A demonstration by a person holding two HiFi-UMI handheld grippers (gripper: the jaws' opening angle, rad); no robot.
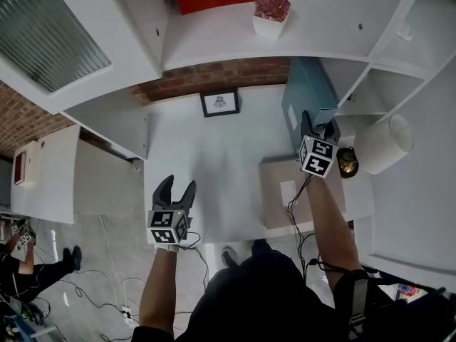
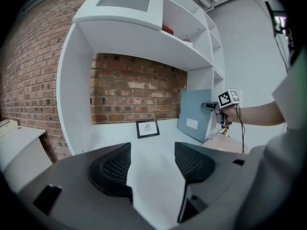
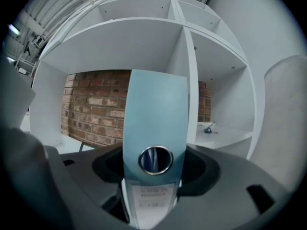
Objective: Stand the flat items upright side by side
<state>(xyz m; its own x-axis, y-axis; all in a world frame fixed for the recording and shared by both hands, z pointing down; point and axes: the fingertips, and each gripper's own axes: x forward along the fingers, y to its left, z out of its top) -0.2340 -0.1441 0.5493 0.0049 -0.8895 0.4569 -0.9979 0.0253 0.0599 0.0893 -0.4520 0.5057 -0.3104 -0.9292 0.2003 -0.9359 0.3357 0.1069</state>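
Back wall: red brick wall (image 1: 214, 75)
At its foot: small black-framed picture (image 1: 219, 102), upright on the white worktop (image 1: 206, 162)
Upper shelf: red-leaved plant in white square pot (image 1: 271, 14)

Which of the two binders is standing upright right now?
The blue-grey binder, gripped at its spine by the right gripper. The tan binder lies flat on the shelf, nearer the person.

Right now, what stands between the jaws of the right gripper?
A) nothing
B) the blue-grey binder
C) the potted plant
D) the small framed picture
B: in the right gripper view, the right gripper clamps the spine of the blue-grey binder, with its ring hole facing the camera.
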